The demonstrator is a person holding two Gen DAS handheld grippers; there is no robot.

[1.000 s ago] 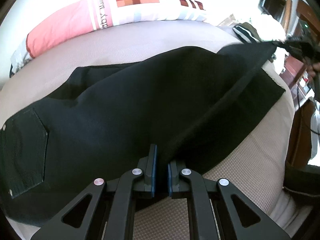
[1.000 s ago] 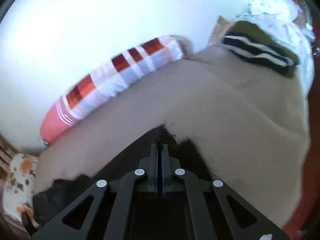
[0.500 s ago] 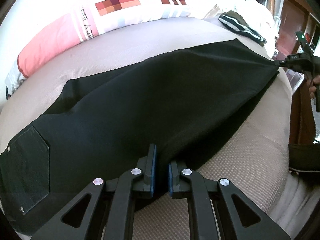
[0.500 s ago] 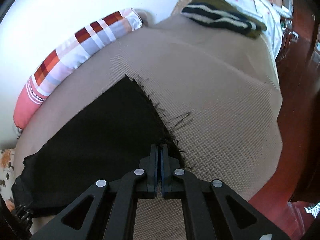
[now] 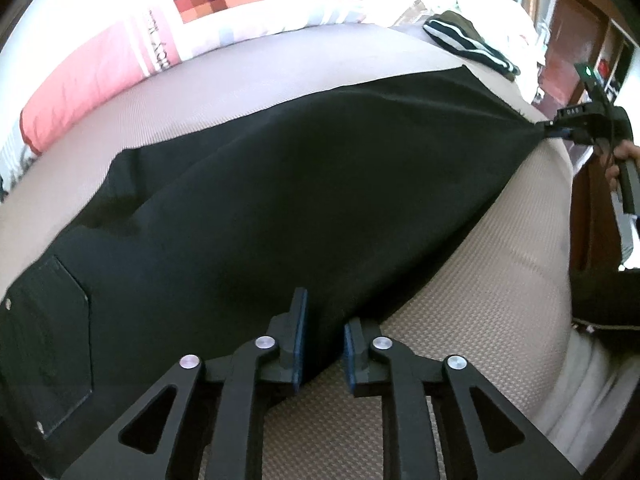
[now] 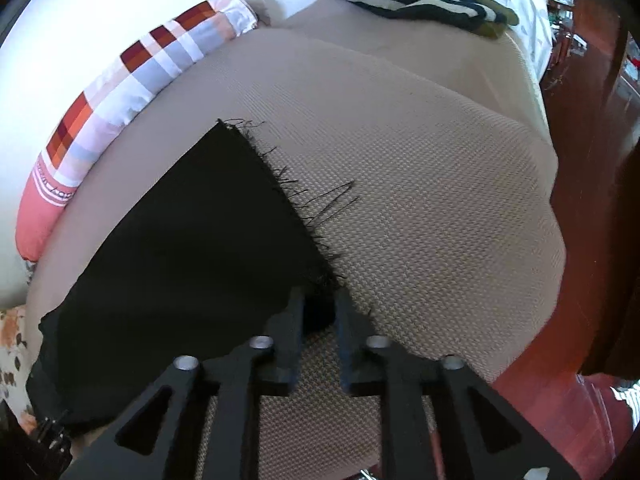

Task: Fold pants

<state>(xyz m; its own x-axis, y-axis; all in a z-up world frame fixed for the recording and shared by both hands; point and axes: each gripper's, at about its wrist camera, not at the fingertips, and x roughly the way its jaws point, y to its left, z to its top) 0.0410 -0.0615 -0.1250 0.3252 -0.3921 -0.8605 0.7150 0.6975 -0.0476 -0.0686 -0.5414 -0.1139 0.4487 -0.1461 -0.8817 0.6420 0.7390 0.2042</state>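
Black pants (image 5: pixel 280 208) lie flat across the beige bed (image 5: pixel 500 280), checked pillow (image 5: pixel 168 44) far behind; left gripper (image 5: pixel 323 340) and right gripper (image 6: pixel 317 330) have just parted slightly, cloth edges lying loose between

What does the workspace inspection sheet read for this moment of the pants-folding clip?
Surface: tan woven cover, mostly bare.
Job's things: black pants laid flat, frayed hem at one end, back pocket at the other.
Clutter: striped garment and checked pillow at the far edge.
Grippers: left gripper and right gripper have just been opening, pants edge between each pair of jaws.
Cables: nothing seen.
Surroundings: red-brown floor, white wall.
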